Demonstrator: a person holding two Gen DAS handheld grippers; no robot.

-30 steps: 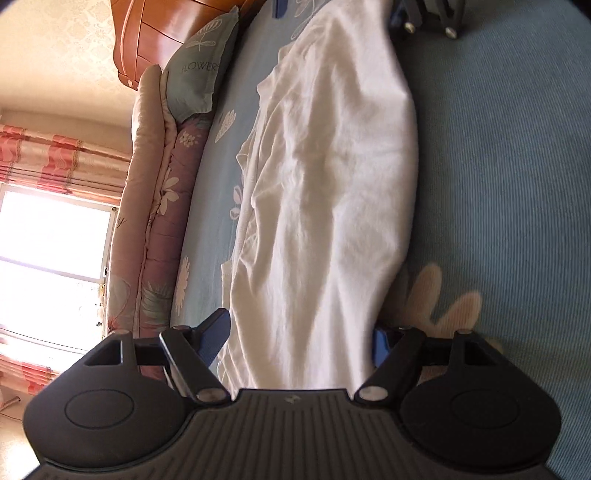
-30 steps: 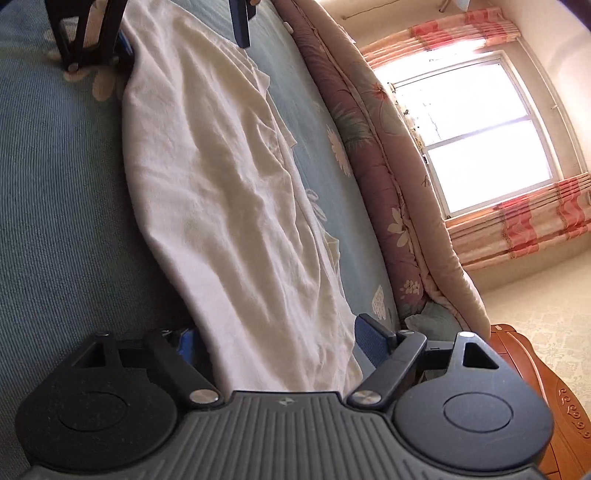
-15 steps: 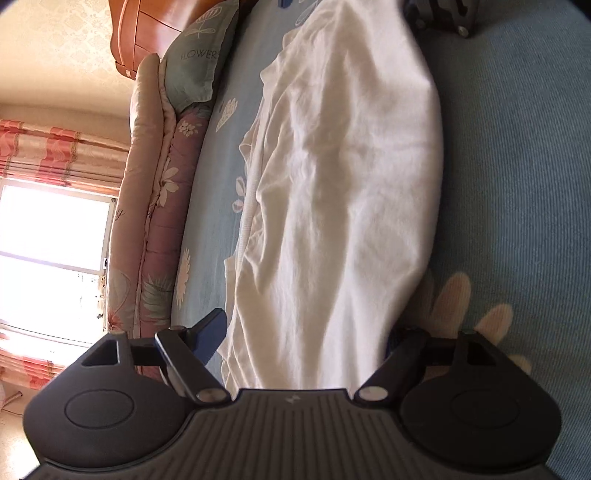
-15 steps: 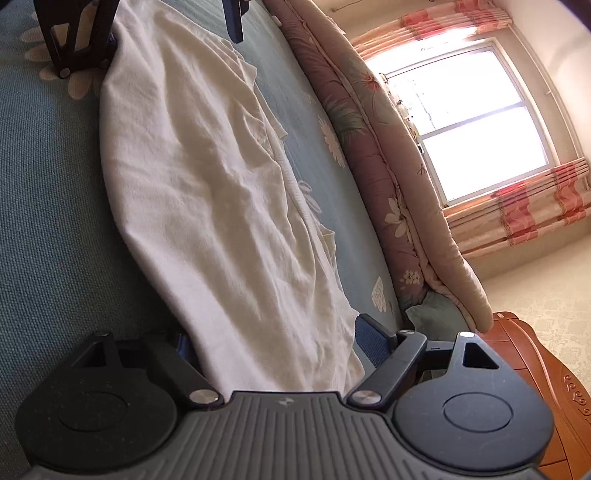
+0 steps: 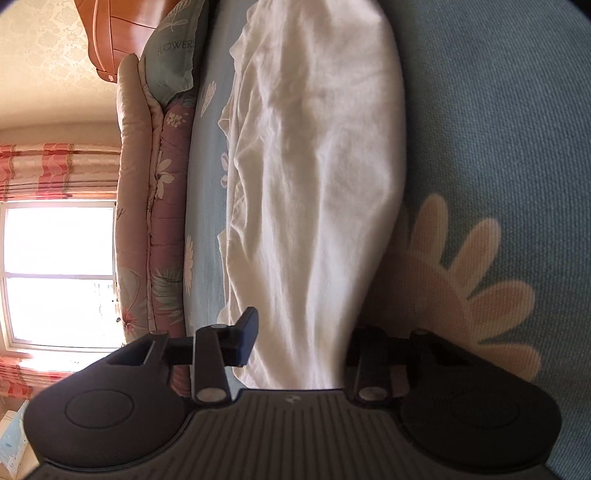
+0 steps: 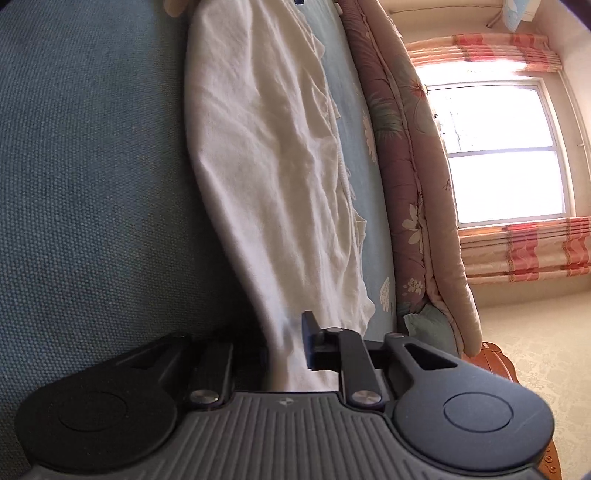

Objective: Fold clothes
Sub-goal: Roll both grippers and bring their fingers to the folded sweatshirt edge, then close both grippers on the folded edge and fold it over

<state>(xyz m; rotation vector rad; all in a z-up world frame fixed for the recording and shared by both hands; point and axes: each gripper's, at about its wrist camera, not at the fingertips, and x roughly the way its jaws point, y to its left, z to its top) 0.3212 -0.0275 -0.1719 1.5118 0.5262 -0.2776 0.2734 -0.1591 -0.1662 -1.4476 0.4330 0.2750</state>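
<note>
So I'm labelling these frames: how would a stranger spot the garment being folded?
Find the blue flower-print bedsheet. On it lies the white garment, a long wrinkled strip beside the rolled pink floral quilt. It is the only plain white cloth there.

My matt black plastic left gripper (image 5: 301, 341) and right gripper (image 6: 286, 345), with their small bright metal pins, close on a soft, creased white cotton garment (image 5: 314, 166). It lies on a coarse-woven blue bedspread (image 5: 498, 129) beside a quilted, faintly sheened floral comforter (image 6: 413, 192) and a glossy varnished wooden bed frame (image 5: 110, 33).
</note>
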